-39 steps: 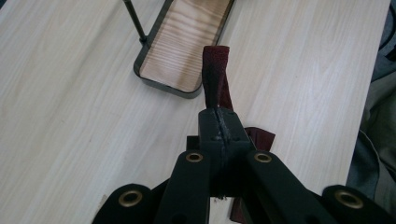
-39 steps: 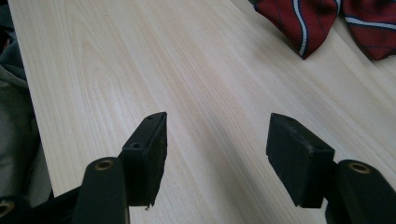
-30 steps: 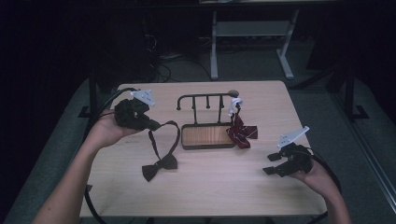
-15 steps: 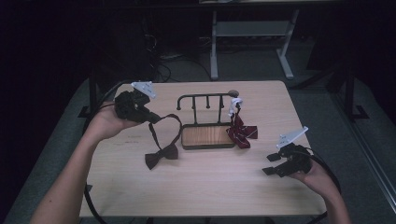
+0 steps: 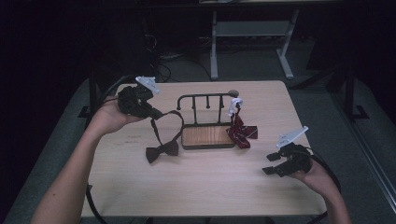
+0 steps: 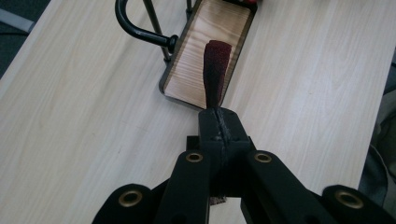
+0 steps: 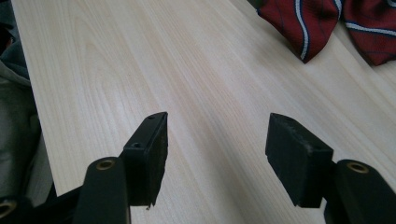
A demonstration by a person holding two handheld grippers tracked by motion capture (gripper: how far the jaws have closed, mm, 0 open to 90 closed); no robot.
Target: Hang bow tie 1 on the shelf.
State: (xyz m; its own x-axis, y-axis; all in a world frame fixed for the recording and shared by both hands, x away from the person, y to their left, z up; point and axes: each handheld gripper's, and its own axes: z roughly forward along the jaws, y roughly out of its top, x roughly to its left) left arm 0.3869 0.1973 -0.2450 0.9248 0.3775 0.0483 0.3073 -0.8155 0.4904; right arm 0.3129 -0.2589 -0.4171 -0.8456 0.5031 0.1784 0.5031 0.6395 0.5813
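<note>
**Two bow ties, one rack: item in hand**

You are holding the dark bow tie (image 5: 162, 150) by its strap, with the left gripper (image 5: 154, 113) pinching the band tight between closed jaws. The bow is resting on the table (image 5: 196, 186) just left of the rack (image 5: 208, 135), and the strap is looping up to your grip.

Handling: the tie is looking light, soft and limp, so it is likely sagging and swinging as you lift. The strap is probably offering the surest hold.

The right gripper (image 5: 271, 163) is idling over bare tabletop, its jaws standing wide with nothing between them.

The left gripper view is showing the strap (image 6: 215, 70) rising over the rack's wooden base; the right gripper view is catching the red striped tie (image 7: 327, 23), which the high view places against the rack's right end.
</note>
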